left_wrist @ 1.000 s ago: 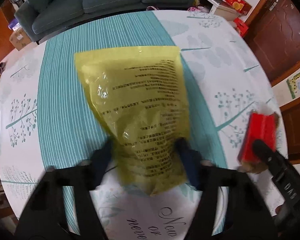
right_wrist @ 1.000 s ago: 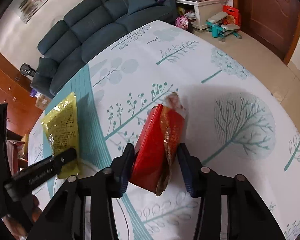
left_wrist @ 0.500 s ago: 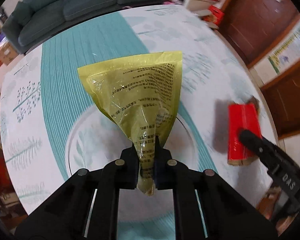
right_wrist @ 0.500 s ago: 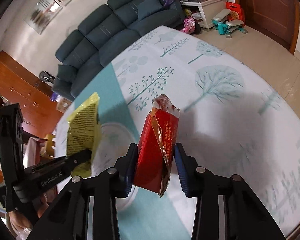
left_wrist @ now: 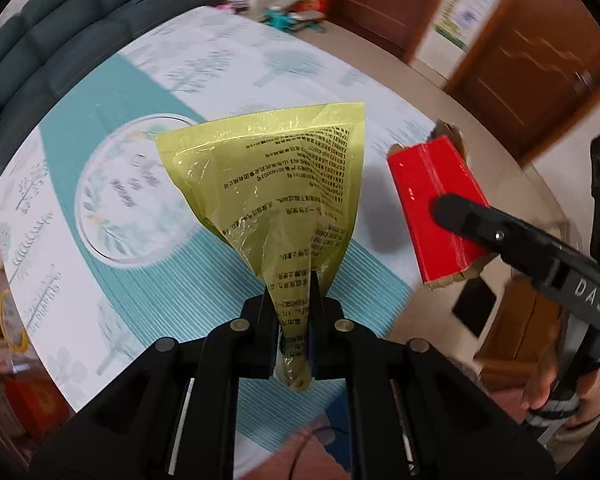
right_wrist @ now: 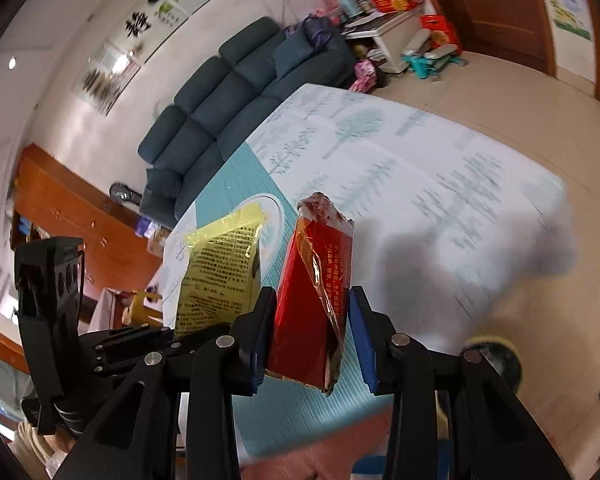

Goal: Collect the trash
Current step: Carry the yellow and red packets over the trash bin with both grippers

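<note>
A yellow plastic bag (left_wrist: 284,168) with black print hangs pinched at its lower end in my left gripper (left_wrist: 294,300), which is shut on it above the teal stripe of the round table (left_wrist: 100,264). A red packet (right_wrist: 316,280) with a torn top and crinkled foil stands between the blue pads of my right gripper (right_wrist: 312,300), which is shut on it and holds it clear of the tablecloth. In the left wrist view the red packet (left_wrist: 432,200) sits to the right of the bag, at the table's edge. In the right wrist view the yellow bag (right_wrist: 220,276) is just left of the packet.
A dark sofa (right_wrist: 228,112) stands beyond the table's far side. Wooden doors (left_wrist: 520,40) close off the right. A blurred dark round thing with a pale rim (right_wrist: 492,360) lies low on the floor by the table's near edge. A person's hand (left_wrist: 540,392) holds the right gripper.
My left gripper went from open around the yellow bag to shut on it. Both grippers have lifted their loads off the cloth and swung toward the table's near right edge.
</note>
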Available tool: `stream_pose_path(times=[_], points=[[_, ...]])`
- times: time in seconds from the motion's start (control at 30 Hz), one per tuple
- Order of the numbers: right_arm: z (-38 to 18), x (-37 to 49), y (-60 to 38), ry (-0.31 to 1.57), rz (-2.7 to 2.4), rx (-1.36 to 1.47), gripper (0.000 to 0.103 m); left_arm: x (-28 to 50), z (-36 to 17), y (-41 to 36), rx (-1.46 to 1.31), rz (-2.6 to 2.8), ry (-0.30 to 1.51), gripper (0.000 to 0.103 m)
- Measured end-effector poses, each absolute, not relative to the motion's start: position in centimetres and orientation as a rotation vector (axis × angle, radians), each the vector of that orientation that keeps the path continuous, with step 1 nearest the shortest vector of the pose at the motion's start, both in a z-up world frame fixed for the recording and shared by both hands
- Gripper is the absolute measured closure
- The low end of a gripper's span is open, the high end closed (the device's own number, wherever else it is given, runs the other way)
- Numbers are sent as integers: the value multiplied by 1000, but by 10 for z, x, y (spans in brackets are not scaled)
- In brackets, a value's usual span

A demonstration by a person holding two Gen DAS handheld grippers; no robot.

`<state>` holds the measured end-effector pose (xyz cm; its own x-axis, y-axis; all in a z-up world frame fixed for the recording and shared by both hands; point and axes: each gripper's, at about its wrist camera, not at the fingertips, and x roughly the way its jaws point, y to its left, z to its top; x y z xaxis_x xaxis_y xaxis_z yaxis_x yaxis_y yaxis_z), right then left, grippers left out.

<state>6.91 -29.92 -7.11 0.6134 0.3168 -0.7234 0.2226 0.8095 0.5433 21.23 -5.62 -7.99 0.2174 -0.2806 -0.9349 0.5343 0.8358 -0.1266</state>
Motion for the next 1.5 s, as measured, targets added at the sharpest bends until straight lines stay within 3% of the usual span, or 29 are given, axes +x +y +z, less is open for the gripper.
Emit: stream_pose_path(times=[0.3,0.6,0.97,1.5], points=[[-117,-55,-340,931,-62,708,67,91,-114,-112,385,-707,1254,95],[-228,-115,-382,1018,-176,811,67,18,-201,-176,554,-756,1277,95],[-390,-130,-420,1208,-318,917,67,18,-325,-230,666,-702,1371,95],[-486,-99,-437,1267,-377,994,65,37,-427,-251,685,-674,1443,95]])
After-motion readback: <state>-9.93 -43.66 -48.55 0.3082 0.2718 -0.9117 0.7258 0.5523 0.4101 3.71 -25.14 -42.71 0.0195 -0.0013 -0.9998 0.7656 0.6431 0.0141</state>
